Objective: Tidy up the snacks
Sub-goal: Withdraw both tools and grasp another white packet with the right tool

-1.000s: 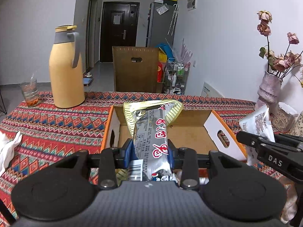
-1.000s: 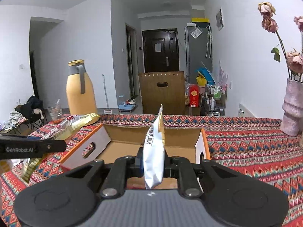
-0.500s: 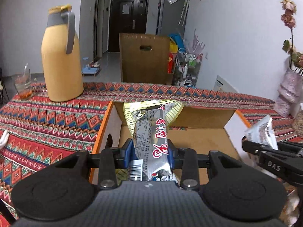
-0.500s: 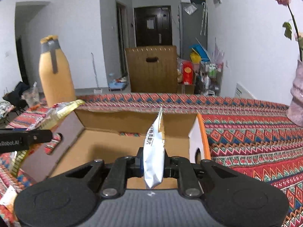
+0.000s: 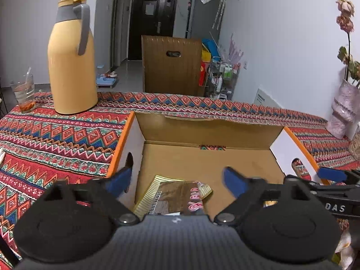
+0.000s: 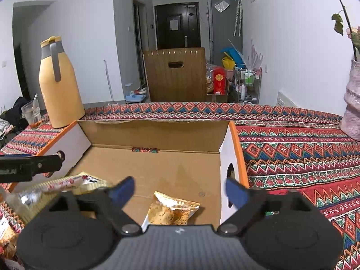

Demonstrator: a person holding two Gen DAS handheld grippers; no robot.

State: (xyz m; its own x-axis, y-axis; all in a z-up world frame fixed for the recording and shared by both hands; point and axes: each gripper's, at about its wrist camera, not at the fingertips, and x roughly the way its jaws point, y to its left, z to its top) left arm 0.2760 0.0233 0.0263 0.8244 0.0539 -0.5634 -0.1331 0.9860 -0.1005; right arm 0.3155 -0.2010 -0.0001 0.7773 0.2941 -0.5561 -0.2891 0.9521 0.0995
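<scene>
An open cardboard box (image 5: 209,130) with white, orange-edged side walls lies on the patterned tablecloth. My left gripper (image 5: 177,180) hovers over its left half, its jaws opening, with nothing between them. Under it a silver and yellow snack packet (image 5: 175,200) with red characters lies flat on the box floor. My right gripper (image 6: 180,191) hangs over the right half of the box (image 6: 155,135), its jaws also opening and bare. A gold snack packet (image 6: 173,211) rests on the floor below it. The silver packet (image 6: 60,184) shows at the left in the right wrist view.
A yellow thermos jug (image 5: 72,63) and a glass cup (image 5: 23,94) stand at the table's far left. A pale vase (image 5: 342,117) with dried flowers stands at the far right. A wooden chair back (image 5: 171,67) rises behind the table. More snack packets (image 6: 6,231) lie left of the box.
Both grippers sank toward the box and went from shut to open. The silver packet and the gold packet left the jaws and now lie on the box floor.
</scene>
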